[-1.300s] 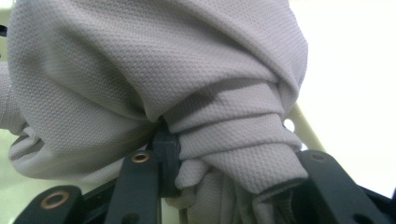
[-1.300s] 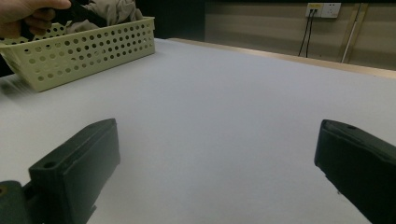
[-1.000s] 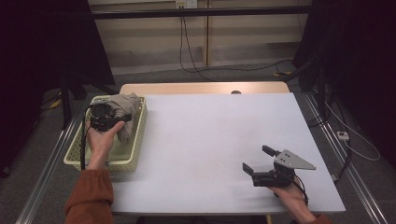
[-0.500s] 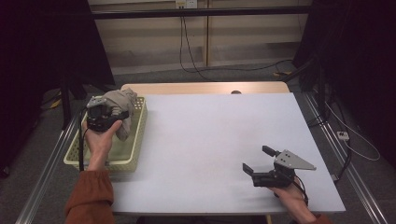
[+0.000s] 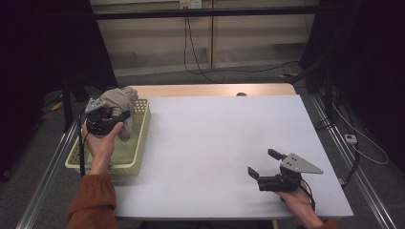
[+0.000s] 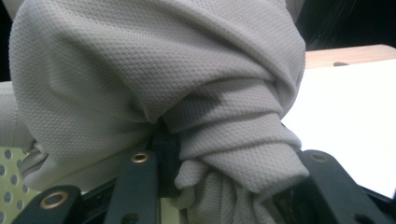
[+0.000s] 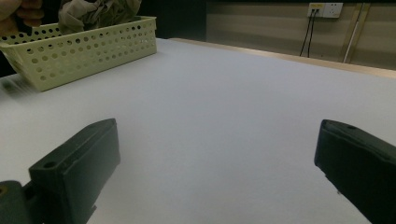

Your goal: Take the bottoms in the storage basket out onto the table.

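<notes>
On my left, the left gripper (image 5: 111, 116) has its jaws clamped on a bunched grey cloth (image 5: 120, 102), held just above the far end of the pale yellow perforated basket (image 5: 125, 161) at the table's left edge. In the left gripper view the fabric (image 6: 154, 79) bulges over the jaws. Across the bare white table (image 5: 215, 138), my right gripper (image 5: 263, 164) rests near the front right corner, jaws wide apart with nothing between them. Beyond, I see a dim wall with cables (image 5: 200, 47).
</notes>
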`<state>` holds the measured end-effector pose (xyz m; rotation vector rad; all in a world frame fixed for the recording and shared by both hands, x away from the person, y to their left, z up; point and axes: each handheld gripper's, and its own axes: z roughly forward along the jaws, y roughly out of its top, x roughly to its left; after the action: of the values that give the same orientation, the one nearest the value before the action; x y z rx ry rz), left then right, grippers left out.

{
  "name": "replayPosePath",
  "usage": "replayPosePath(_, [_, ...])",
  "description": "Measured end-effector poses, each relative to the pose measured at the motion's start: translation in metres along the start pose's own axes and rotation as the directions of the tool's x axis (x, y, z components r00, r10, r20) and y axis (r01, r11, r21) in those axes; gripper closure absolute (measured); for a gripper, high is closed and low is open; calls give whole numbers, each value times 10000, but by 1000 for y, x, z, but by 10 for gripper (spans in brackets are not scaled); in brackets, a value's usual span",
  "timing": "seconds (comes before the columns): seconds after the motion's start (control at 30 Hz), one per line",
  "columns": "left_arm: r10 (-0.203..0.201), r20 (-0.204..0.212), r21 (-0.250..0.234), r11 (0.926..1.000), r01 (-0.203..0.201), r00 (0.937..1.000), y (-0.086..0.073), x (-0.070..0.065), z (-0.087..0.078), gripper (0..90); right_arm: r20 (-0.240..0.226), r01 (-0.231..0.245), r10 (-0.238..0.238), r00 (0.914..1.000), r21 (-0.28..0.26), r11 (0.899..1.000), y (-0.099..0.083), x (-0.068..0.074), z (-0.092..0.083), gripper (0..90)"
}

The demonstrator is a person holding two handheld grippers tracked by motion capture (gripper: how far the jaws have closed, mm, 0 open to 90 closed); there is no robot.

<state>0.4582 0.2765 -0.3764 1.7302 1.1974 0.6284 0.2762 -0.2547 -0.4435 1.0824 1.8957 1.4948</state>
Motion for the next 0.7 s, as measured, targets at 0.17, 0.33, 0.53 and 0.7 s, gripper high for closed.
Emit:
replayPosePath(0.17, [71,-15,-442,9990,-72,10000,2,-3,-3,578,2,22,-22,10000,-8,10000,0,-1,-1,1])
replayPosePath(0.33, [-5,-68,-736,9973,0,10000,4,-4,-7,577,-5,-1,1,10000,-10,10000,0,-1,0,1])
replayPosePath(0.53, [-63,-125,-997,9950,50,9999,6,-6,-10,576,-2,39,-39,10000,-10,10000,0,0,-1,1])
replayPosePath(0.7, [-11,-247,-1234,9924,-19,9997,8,-6,-14,576,-6,23,-23,10000,-22,10000,0,-1,-1,1])
